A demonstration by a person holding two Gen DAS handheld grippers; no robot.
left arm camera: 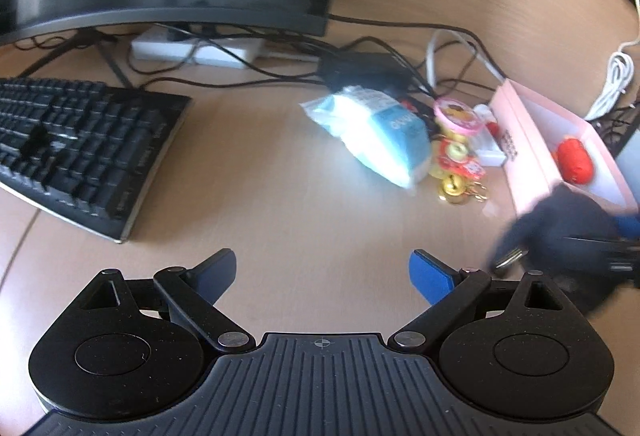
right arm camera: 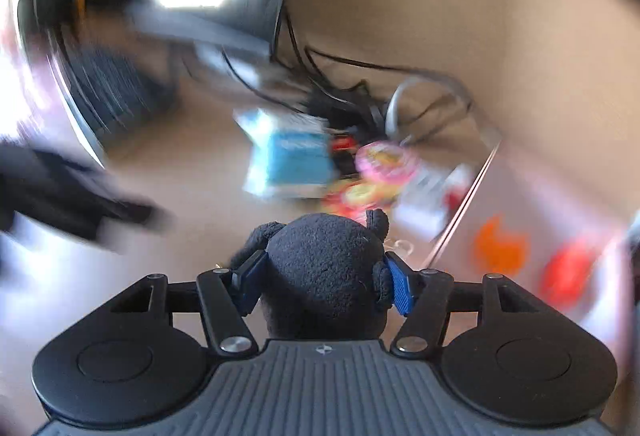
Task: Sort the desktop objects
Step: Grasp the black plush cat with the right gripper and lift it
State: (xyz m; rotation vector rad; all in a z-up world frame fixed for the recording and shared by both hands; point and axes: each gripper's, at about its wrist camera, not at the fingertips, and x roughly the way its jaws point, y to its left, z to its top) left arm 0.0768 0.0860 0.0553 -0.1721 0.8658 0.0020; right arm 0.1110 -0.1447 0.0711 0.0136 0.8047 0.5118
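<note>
The right gripper (right arm camera: 322,282) clamps a dark plush toy (right arm camera: 326,268), blue pads squeezing its round head from both sides, a sideways hold that suits something this soft. The right wrist view is smeared, so detail beyond it is hard to read. The left gripper (left arm camera: 322,274) hangs over bare desk (left arm camera: 248,204) with its jaws spread wide and nothing between them, likely free for the next pick. Toward the desk's right edge sits an open pink box (left arm camera: 560,140) with a red item (left arm camera: 574,160) already inside, probably the sorting bin. Just beside it lie a blue-and-white packet (left arm camera: 376,132) and gold and red trinkets (left arm camera: 456,168). The black keyboard (left arm camera: 80,144) stays at the left edge.
</note>
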